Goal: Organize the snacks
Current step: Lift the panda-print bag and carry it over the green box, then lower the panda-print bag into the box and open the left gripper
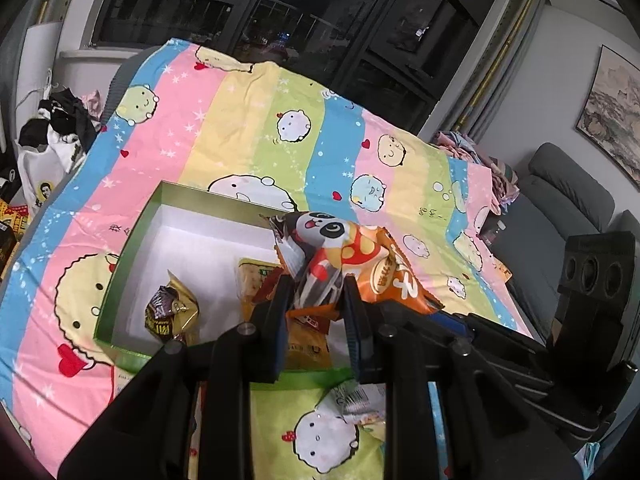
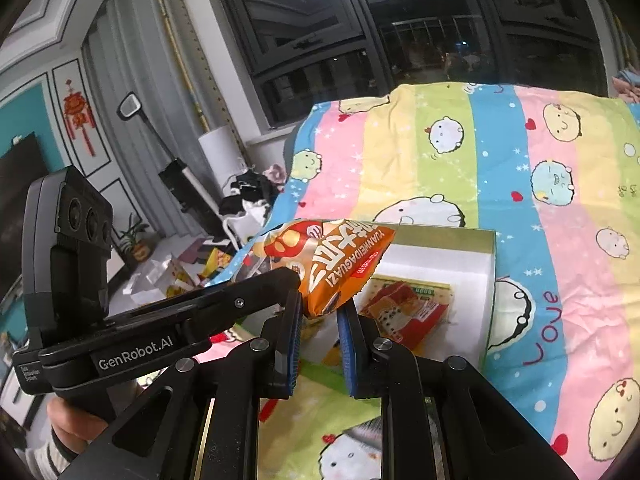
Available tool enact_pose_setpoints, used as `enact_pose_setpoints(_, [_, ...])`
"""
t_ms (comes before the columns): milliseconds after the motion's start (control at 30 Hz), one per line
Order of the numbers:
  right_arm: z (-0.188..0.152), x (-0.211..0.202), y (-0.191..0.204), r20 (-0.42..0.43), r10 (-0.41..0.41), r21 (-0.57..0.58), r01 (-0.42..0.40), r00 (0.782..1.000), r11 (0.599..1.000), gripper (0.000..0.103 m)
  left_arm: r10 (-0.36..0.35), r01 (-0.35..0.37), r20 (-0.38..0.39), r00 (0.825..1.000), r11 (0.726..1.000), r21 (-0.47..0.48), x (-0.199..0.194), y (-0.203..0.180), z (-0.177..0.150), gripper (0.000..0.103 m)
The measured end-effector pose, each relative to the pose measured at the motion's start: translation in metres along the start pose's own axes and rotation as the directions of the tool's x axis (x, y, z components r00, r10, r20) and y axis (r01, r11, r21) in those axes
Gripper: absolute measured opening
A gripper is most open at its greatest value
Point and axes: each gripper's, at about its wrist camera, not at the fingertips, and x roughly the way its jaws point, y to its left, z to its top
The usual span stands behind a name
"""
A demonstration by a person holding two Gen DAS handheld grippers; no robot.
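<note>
From your left wrist camera, your left gripper (image 1: 317, 300) was clamped on a crinkly panda packet (image 1: 316, 248), whose long axis ran forward and up from the tongs, hanging over the green box (image 1: 132, 240). Pressed against its right side was the orange seed packet (image 1: 384, 276), glossy and puffed. Below, on the box's white floor, lay a gold-and-brown wrapped sweet (image 1: 172, 308) to the left and a flat yellow-green biscuit pack (image 1: 256, 276) near the middle. The box sat on a soft, wrinkled cartoon-striped bedsheet (image 1: 240, 120).

From your right wrist camera, your right gripper (image 2: 320, 312) was closed on the lower corner of the orange seed packet (image 2: 340, 268), its long axis slanting up and left from the tongs. The left gripper's black arm crossed in from the left and touched that same packet, so both tools met over the box's near-left part. The green box (image 2: 490, 280) lay directly ahead and below; a red-and-white flat pack (image 2: 408, 308) rested inside. I judged that both packets only needed lowering and releasing, the right one being nearer open floor.
</note>
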Motion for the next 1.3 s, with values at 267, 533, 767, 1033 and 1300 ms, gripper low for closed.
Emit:
enact_pose_setpoints(267, [0.000, 0.029, -0.013, -0.052, -0.007, 0.019, 0.008, 0.999, 1.000, 0.020, 0.009, -0.011, -0.053, 0.999, 0.999, -0.046, 0.025, 0.018, -0.001, 0.024])
enact_pose_setpoints(533, [-0.004, 0.054, -0.022, -0.117, 0.006, 0.057, 0.000, 0.993, 0.998, 0.020, 0.045, -0.054, -0.118, 0.992, 0.996, -0.075, 0.044, 0.033, -0.006, 0.024])
enact_pose_setpoints(767, [-0.011, 0.067, -0.024, -0.172, 0.002, 0.075, 0.011, 0.985, 0.997, 0.020, 0.092, -0.107, -0.162, 0.982, 0.991, -0.085, 0.054, 0.039, -0.011, 0.026])
enact_pose_setpoints(1033, [-0.010, 0.058, -0.027, -0.159, -0.006, 0.112, 0.024, 0.987, 0.993, 0.020, 0.114, -0.127, -0.135, 0.984, 0.988, -0.091, 0.043, 0.038, -0.007, 0.056])
enact_pose_setpoints(1300, [-0.009, 0.037, -0.026, -0.139, -0.013, 0.149, 0.034, 0.990, 0.988, 0.032, 0.169, -0.173, -0.082, 0.982, 0.984, -0.038, 0.021, 0.027, -0.001, 0.077])
